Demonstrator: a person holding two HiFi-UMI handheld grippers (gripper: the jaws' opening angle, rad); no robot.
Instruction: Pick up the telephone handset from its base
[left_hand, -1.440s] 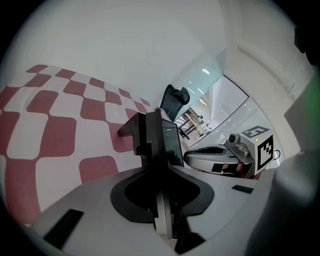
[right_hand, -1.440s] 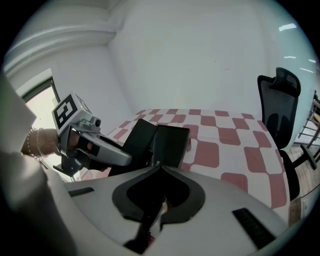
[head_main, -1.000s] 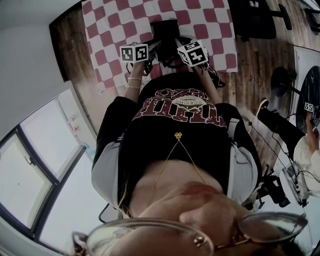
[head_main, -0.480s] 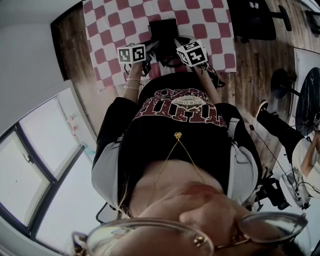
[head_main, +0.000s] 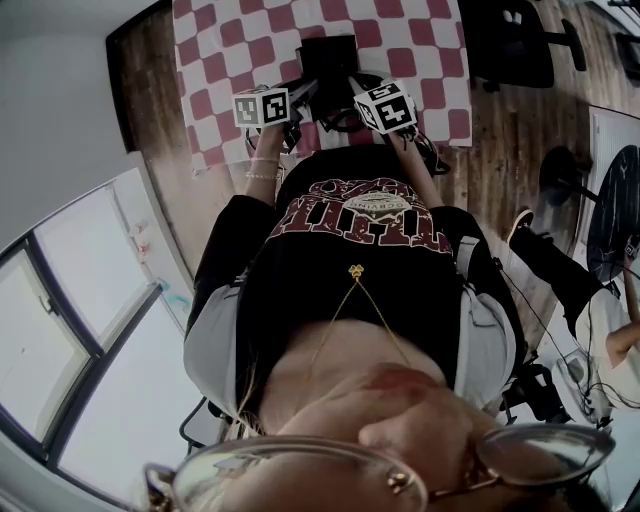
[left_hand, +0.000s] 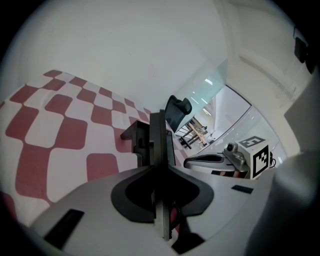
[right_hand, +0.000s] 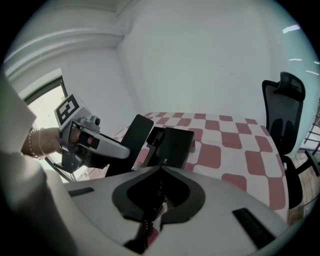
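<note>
Writing: black-and-white square patterns on the gripper cubes; a pale mark on the telephone base (right_hand: 176, 146), too small to read.
Left gripper (left_hand: 159, 171): jaws clamped on the handset (right_hand: 138, 137).
Handset: off the base, just beside its left, above the checkered cloth (right_hand: 235, 150); long axis along the jaws, far end tilted toward the base.
Right gripper (right_hand: 160, 169): jaws together, nothing between them.

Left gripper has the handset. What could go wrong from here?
1. The thin handset is pinched edge-on in the left gripper, so it might pivot or slip.
2. The coiled cord trails under the right gripper and may snag, or tug the base if lifted further.
</note>
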